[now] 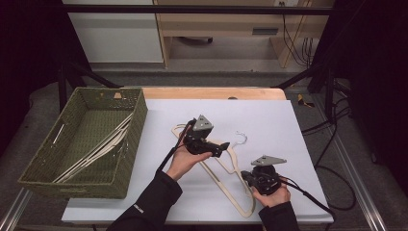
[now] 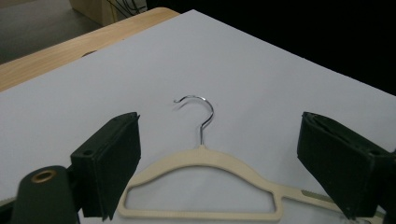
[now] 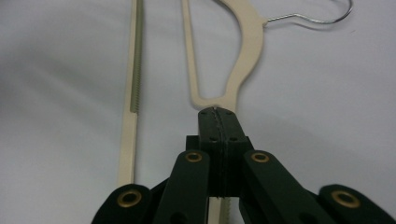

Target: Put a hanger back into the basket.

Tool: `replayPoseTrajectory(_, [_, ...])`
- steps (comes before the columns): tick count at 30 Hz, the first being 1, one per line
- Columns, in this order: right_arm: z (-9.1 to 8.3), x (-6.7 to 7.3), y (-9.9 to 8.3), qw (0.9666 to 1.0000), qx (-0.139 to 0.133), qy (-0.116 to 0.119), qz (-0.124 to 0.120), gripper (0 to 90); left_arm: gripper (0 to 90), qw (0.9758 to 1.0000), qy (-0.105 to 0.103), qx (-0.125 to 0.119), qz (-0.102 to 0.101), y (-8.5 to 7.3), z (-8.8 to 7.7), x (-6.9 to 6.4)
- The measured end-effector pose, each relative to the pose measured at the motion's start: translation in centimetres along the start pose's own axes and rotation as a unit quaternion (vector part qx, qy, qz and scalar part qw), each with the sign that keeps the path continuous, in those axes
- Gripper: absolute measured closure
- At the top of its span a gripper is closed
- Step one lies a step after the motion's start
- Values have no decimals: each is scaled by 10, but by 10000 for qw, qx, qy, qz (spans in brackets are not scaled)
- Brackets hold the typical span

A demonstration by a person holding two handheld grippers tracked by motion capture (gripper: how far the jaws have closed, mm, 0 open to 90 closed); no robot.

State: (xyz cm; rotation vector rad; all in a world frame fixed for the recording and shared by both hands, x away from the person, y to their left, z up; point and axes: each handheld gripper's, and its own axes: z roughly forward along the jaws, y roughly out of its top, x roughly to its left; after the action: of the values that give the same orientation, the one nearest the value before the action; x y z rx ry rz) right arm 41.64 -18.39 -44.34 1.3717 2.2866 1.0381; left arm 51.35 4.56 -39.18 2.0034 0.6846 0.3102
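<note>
A cream hanger (image 1: 249, 210) with a metal hook (image 1: 240, 138) lies flat on the white sheet. My right gripper (image 1: 246, 176) is shut on one arm of it near the table's front right. In the right gripper view the jaws (image 3: 218, 112) pinch the hanger (image 3: 247, 51) just below its neck, with the hook (image 3: 313, 18) off to the upper right. My left gripper (image 1: 222, 147) hovers over the hanger's neck, open. Seen from the left gripper view, its wide-apart jaws (image 2: 219, 119) frame the hanger (image 2: 201, 158) and hook (image 2: 203, 114), touching neither.
A green woven basket (image 1: 130, 159) stands at the table's left, holding several cream hangers (image 1: 103, 147). The white sheet (image 1: 269, 115) covers most of the wooden table (image 1: 211, 93). Cables trail off the right side (image 1: 332, 173).
</note>
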Motion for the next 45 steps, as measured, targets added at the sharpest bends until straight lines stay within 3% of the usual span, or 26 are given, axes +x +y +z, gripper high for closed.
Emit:
replayPoseTrajectory(2, [2,-2,-1,10000,-29,52,-4,753,135,10000,-3,-75,-10,-1,-4,0])
replayPoseTrajectory(6, [16,-2,-6,9994,264,-110,-177,692,132,9998,-6,-181,-24,-1,-12,2])
replayPoseTrajectory(9, [27,-1,-10,9977,560,-291,-245,697,125,9998,12,-188,-35,-2,-16,5])
replayPoseTrajectory(11, [27,-1,-9,9971,612,-378,-252,728,124,9998,5,-209,-58,-3,-17,6])
replayPoseTrajectory(13, [28,-1,-7,9968,702,-383,-86,747,122,9998,15,-177,-66,-3,-18,6])
replayPoseTrajectory(16, [30,2,-3,9945,875,-572,-80,796,121,9999,21,-149,-69,-3,-17,7])
replayPoseTrajectory(18, [30,1,-1,9943,918,-530,81,798,122,9998,23,-173,-77,-3,-15,6])
replayPoseTrajectory(22, [27,-6,-5,9960,720,-301,435,801,122,9999,-2,-120,-84,-4,-11,6])
replayPoseTrajectory(28, [14,-6,-2,9984,450,-236,258,802,122,10000,-22,-56,-72,-6,-7,7])
replayPoseTrajectory(34, [4,1,1,9994,203,-267,-108,802,124,10000,-42,-30,-83,-6,-4,7])
replayPoseTrajectory(39, [-2,6,3,9994,73,-270,-180,802,126,9998,-43,-38,-173,-6,3,7])
replayPoseTrajectory(45, [-9,9,6,9993,-17,-274,-244,801,137,9998,-46,124,-134,-5,14,7])
